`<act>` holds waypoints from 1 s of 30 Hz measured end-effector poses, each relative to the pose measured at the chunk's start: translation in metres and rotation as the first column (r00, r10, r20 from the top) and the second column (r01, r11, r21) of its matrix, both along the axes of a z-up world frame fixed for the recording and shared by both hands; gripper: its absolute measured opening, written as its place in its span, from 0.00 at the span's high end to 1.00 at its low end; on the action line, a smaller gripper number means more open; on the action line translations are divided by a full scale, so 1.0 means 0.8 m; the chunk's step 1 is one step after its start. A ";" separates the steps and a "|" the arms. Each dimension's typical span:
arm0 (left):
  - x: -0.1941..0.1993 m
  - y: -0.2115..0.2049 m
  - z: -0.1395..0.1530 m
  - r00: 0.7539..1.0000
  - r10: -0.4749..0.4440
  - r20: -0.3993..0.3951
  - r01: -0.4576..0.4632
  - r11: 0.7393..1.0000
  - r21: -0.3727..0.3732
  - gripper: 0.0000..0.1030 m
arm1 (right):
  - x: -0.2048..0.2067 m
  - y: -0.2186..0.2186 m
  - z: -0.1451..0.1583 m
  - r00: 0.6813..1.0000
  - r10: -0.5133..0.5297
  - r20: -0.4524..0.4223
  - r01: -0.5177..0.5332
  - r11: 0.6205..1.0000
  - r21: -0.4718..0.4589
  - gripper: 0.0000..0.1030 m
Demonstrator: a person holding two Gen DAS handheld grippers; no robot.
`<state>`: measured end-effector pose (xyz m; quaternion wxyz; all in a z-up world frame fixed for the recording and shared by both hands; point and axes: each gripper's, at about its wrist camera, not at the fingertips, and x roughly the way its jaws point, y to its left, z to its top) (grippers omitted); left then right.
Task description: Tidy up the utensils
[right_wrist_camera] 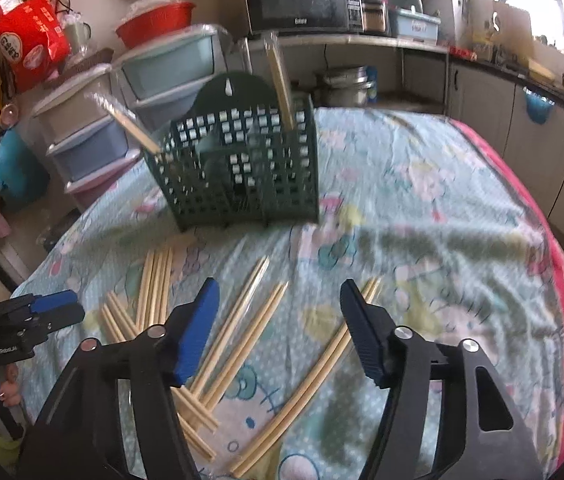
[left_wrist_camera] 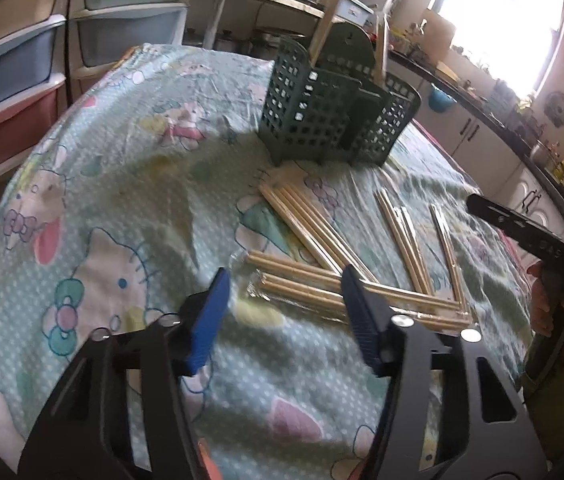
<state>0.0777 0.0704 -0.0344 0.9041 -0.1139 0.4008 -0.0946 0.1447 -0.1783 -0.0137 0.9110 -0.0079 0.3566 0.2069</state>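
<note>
Several chopstick packs (left_wrist_camera: pixel 322 236) lie loose on cloth (left_wrist_camera: pixel 122 200), near side of basket (left_wrist_camera: pixel 334 120). Left gripper (left_wrist_camera: pixel 282 300) half-open over nearest pack, holding nothing; right gripper (right_wrist_camera: pixel 278 312) likewise, empty. Risk: slick wrappers slip, neighbouring crossed pack drags along, cloth bunches.

My work surface is a table draped in a pale green cartoon-print cloth (left_wrist_camera: pixel 130 200), with a red edge showing along its far side in my right view. The dark green slotted utensil basket (left_wrist_camera: pixel 322 128) stands on the cloth, and everything else lies nearer me than it: a bundle of wooden chopsticks (left_wrist_camera: pixel 306 220) just in front of it, and more chopstick pairs (left_wrist_camera: pixel 406 240) scattered flat beside that bundle, some crossing one another.
</note>
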 end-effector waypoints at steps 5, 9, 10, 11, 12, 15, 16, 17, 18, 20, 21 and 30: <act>0.003 -0.004 -0.009 1.000 -0.006 -0.025 0.006 1.000 -0.001 0.60 | -0.003 0.002 -0.008 1.000 0.005 -0.017 -0.005 1.000 0.001 0.46; 0.007 -0.001 -0.014 0.999 0.006 -0.039 -0.007 1.000 -0.006 0.60 | -0.001 0.000 -0.012 1.000 -0.001 -0.028 0.001 1.000 0.000 0.46; 0.009 0.000 -0.016 0.999 0.008 -0.046 -0.009 1.000 -0.011 0.60 | 0.001 0.000 -0.013 0.999 -0.003 -0.033 0.003 1.000 0.000 0.46; 0.011 0.001 -0.020 0.998 0.011 -0.055 -0.012 1.000 -0.018 0.60 | 0.003 -0.001 -0.014 0.999 -0.005 -0.037 0.005 1.000 0.000 0.46; 0.012 0.002 -0.022 0.998 0.012 -0.062 -0.013 1.000 -0.024 0.60 | 0.005 -0.001 -0.016 0.999 -0.007 -0.042 0.007 1.000 -0.002 0.46; 0.016 0.007 -0.030 0.997 0.013 -0.075 -0.017 0.999 -0.052 0.60 | 0.012 -0.002 -0.022 0.998 -0.011 -0.063 0.011 1.000 0.000 0.47; 0.017 0.008 -0.031 0.997 0.012 -0.071 -0.016 0.998 -0.059 0.60 | 0.014 -0.002 -0.024 0.997 -0.011 -0.071 0.011 1.000 0.001 0.48; 0.018 0.009 -0.032 0.998 0.011 -0.069 -0.015 0.998 -0.065 0.60 | 0.020 -0.002 -0.028 0.996 -0.010 -0.089 0.010 1.000 0.002 0.50; 0.019 0.009 -0.033 0.998 0.009 -0.069 -0.013 0.998 -0.066 0.60 | 0.024 -0.002 -0.032 0.994 -0.008 -0.105 0.008 1.000 0.004 0.52; 0.021 0.009 -0.034 0.997 0.007 -0.071 -0.011 0.998 -0.065 0.62 | 0.034 -0.001 -0.041 0.989 -0.006 -0.146 0.007 1.000 0.007 0.58; 0.022 0.008 -0.035 0.997 0.007 -0.071 -0.012 0.998 -0.059 0.65 | 0.039 -0.001 -0.045 0.987 -0.003 -0.163 0.006 1.000 0.014 0.59; 0.026 0.016 -0.036 0.997 0.032 -0.075 -0.035 0.998 -0.043 0.92 | 0.071 0.016 -0.058 0.975 0.012 -0.220 -0.004 0.999 0.039 0.66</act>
